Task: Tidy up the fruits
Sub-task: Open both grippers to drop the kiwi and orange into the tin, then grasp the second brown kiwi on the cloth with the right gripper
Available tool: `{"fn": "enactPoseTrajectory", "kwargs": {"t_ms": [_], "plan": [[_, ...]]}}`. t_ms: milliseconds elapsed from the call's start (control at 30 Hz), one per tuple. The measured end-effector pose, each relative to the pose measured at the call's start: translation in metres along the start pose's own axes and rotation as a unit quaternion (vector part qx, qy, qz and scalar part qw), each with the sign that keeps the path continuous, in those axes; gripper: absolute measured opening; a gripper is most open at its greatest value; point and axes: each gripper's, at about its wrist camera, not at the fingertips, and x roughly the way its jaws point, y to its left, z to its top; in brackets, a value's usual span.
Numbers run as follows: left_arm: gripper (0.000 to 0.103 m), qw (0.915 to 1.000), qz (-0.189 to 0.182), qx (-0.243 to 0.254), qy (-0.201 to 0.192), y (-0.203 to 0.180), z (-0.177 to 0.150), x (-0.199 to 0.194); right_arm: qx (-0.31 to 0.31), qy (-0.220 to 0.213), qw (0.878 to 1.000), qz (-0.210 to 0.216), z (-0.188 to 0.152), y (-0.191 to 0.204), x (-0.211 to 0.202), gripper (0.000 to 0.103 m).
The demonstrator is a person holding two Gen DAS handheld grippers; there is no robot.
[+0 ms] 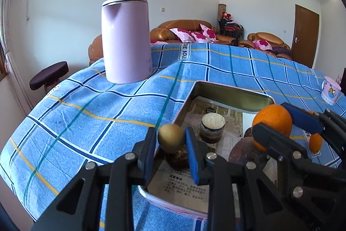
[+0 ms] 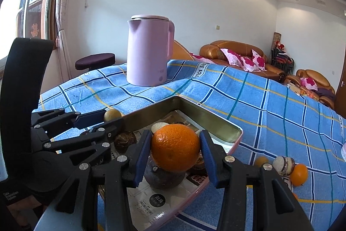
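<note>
My left gripper [image 1: 170, 140] is shut on a small tan round fruit [image 1: 170, 137] above the near left corner of a metal tin tray [image 1: 227, 90] lined with newspaper. My right gripper [image 2: 175, 149] is shut on a large orange [image 2: 175, 147] over the tray; it also shows in the left wrist view [image 1: 272, 125]. Under the orange lies a dark purple-brown round fruit [image 2: 164, 176]. A brown ridged piece [image 2: 125, 139] and a cut white-topped piece [image 1: 213, 122] lie in the tray. The left gripper with its fruit [image 2: 112, 115] shows in the right wrist view.
A pink kettle [image 1: 126, 40] stands on the blue checked cloth [image 1: 86, 114] behind the tray. To the tray's right lie a small orange [image 2: 299, 174], a small yellow fruit [image 2: 260, 160] and a striped round piece [image 2: 283, 165]. A patterned cup [image 1: 329, 90] stands far right.
</note>
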Motion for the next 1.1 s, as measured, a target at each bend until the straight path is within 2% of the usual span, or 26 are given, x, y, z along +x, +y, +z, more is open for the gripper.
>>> {"fn": "enactPoseTrajectory", "kwargs": {"t_ms": [67,133,200,267,300,367,433,567,867,1067,1100], "plan": [[0.031,1.0000,-0.006,-0.007,0.000,0.001,-0.001,0.000,-0.001,0.001,1.000,0.005,0.001,0.000,0.000,0.049],[0.037,0.9999,-0.007,-0.013,0.000,0.003,-0.001,0.000,0.002,0.000,1.000,0.016,0.001,-0.002,0.001,0.049],[0.053,0.9998,-0.007,-0.018,-0.001,0.005,-0.002,-0.001,0.004,-0.002,1.000,0.023,0.001,-0.005,0.000,0.049],[0.060,0.9996,-0.008,-0.025,-0.004,0.007,-0.003,-0.003,0.004,-0.007,1.000,0.027,0.000,-0.007,-0.003,0.052],[0.064,0.9995,-0.011,-0.029,-0.005,0.008,-0.003,-0.004,0.004,-0.009,1.000,0.027,0.000,-0.009,-0.004,0.057],[0.067,0.9995,-0.012,-0.029,-0.007,0.007,-0.003,-0.006,0.013,-0.014,0.999,0.031,0.001,-0.015,-0.007,0.064],[0.067,0.9995,-0.015,-0.025,-0.012,0.003,-0.002,-0.009,0.022,-0.016,0.999,0.035,0.003,-0.023,-0.011,0.065],[0.075,0.9995,-0.014,-0.021,-0.020,-0.004,0.000,-0.014,0.026,-0.013,1.000,-0.008,0.002,-0.048,-0.017,0.065],[0.076,0.9995,-0.019,-0.015,-0.022,-0.019,0.005,-0.011,0.056,0.029,0.991,-0.121,-0.010,-0.123,-0.018,0.065],[0.076,0.9995,-0.012,-0.007,-0.028,-0.024,0.005,-0.010,0.042,0.076,0.988,-0.127,-0.015,-0.128,0.006,0.064],[0.076,0.9995,-0.010,-0.003,-0.030,-0.025,0.005,-0.011,0.040,0.081,0.988,-0.122,-0.016,-0.127,0.010,0.061]]}}
